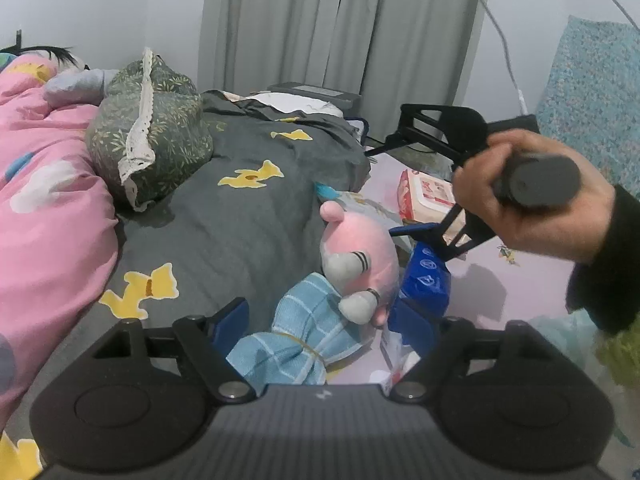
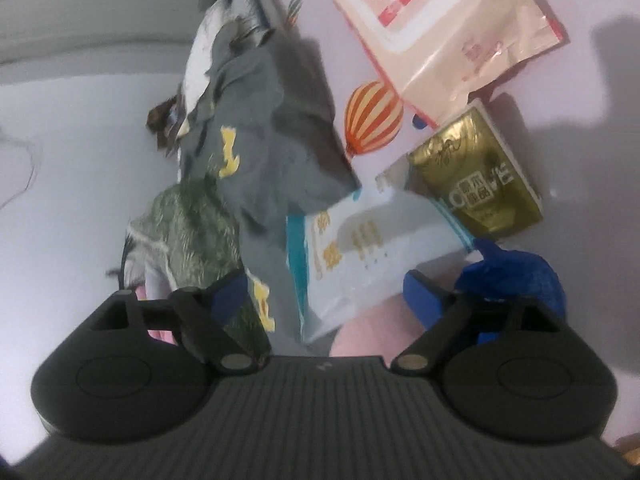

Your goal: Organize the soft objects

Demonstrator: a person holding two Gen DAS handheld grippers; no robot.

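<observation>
Left wrist view: left gripper (image 1: 326, 320) spread wide, holding nothing, pink plush toy (image 1: 356, 256) with blue checked cloth (image 1: 296, 340) lying between fingers, likely next grab. Grey duvet (image 1: 240, 216) at 11 o'clock carries green floral cushion (image 1: 152, 136); pink quilt (image 1: 48, 200) at 9 o'clock. Right hand (image 1: 532, 200) at 2 o'clock carries right gripper (image 2: 326, 300) sideways, fingers apart, empty, aimed over lilac sheet (image 2: 580, 60). Ahead at 12 o'clock white-blue packet (image 2: 360, 248); gold packet (image 2: 476, 184) and wipes pack (image 2: 432, 20) at 1 o'clock; blue wrapper (image 2: 516, 276) by right finger. Packets clustered beside plush suggest sorting zone.
</observation>
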